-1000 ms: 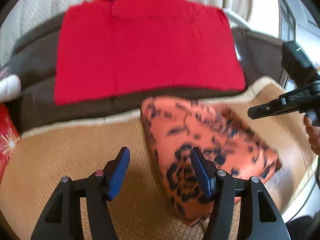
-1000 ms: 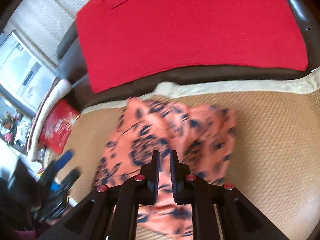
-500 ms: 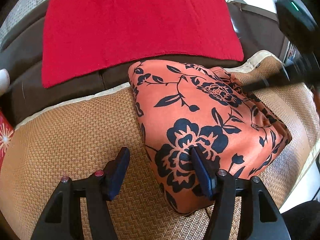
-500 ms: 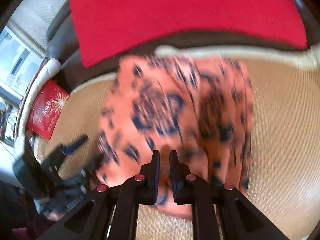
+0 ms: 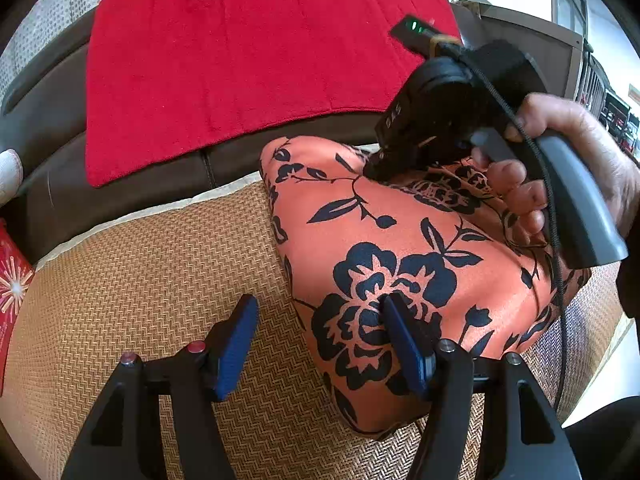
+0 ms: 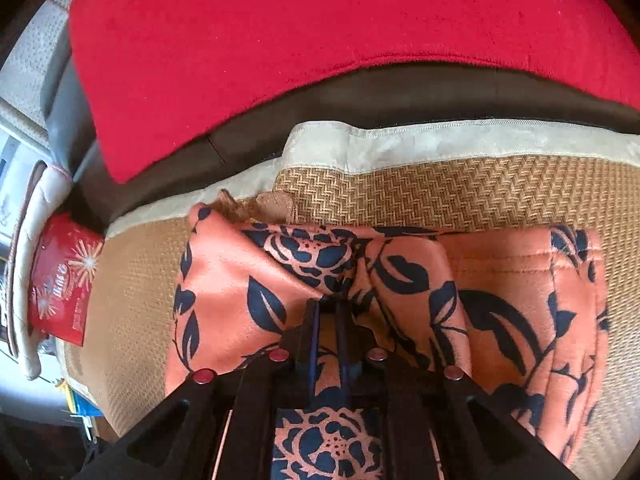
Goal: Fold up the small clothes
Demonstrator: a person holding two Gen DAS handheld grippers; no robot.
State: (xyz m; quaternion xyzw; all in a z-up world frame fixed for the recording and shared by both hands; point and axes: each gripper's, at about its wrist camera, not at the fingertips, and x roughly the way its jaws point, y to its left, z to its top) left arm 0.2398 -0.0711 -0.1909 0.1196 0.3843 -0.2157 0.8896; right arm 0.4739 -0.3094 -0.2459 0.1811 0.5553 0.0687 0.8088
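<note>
Left wrist: orange floral garment folded, right fingers pinching it, left fingers wide, empty.

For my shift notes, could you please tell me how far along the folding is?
Done: the orange floral garment lies folded into a compact stack on the woven mat. In hand: the right claw is shut on its far fold. The left claw is open. Left: release, perhaps tidy.

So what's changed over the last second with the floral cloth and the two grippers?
The right gripper has swung in from the right edge and come down on the floral cloth's far side, shut throughout. The cloth now lies spread closer. The left gripper stayed open at its near edge; the red towel stayed put.
</note>
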